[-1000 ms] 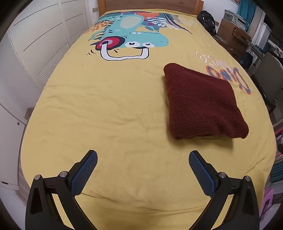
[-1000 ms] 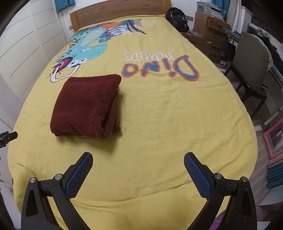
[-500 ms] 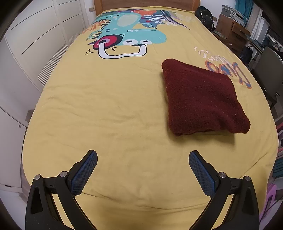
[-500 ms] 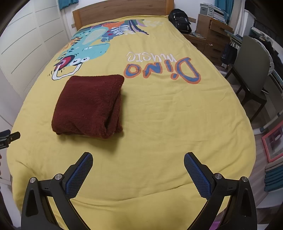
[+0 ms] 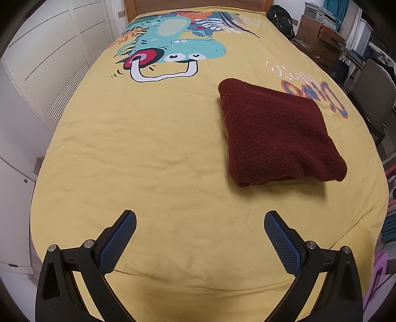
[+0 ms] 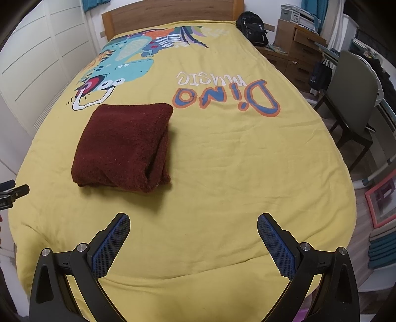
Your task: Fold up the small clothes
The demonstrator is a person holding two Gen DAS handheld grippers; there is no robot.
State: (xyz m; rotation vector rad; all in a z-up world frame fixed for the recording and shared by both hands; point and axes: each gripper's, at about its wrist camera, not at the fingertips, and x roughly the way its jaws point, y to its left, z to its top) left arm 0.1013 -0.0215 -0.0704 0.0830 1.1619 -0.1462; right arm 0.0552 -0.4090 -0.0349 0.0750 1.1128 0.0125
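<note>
A yellow bedspread (image 5: 138, 153) printed with a teal cartoon dinosaur (image 5: 173, 49) and the words "Dino music" (image 6: 222, 91) covers the bed, its wooden headboard (image 6: 168, 14) at twelve o'clock in the right wrist view. White panelled wardrobe doors (image 5: 44, 62) line the side at nine to ten o'clock. A black backpack (image 6: 252, 27) leans by the far corner, next to a wooden chest of drawers (image 6: 299, 44), and a grey chair (image 6: 351, 99) stands beside the bed at two to three o'clock. A pink-framed picture (image 6: 381, 198) rests on the floor at four o'clock.

Nothing lies on the bare sheet between either tool and the folded dark red garment (image 5: 279, 133), a thick fleecy square lying flat on the bedspread. From the left gripper (image 5: 200, 218) it sits at one o'clock, well apart; from the right gripper (image 6: 193, 220) the same bundle (image 6: 123, 146) sits at eleven o'clock, its layered fold edges facing the camera. Both grippers have their blue-padded fingers (image 6: 111, 245) spread wide and hold nothing, poised above the near end of the bed.
</note>
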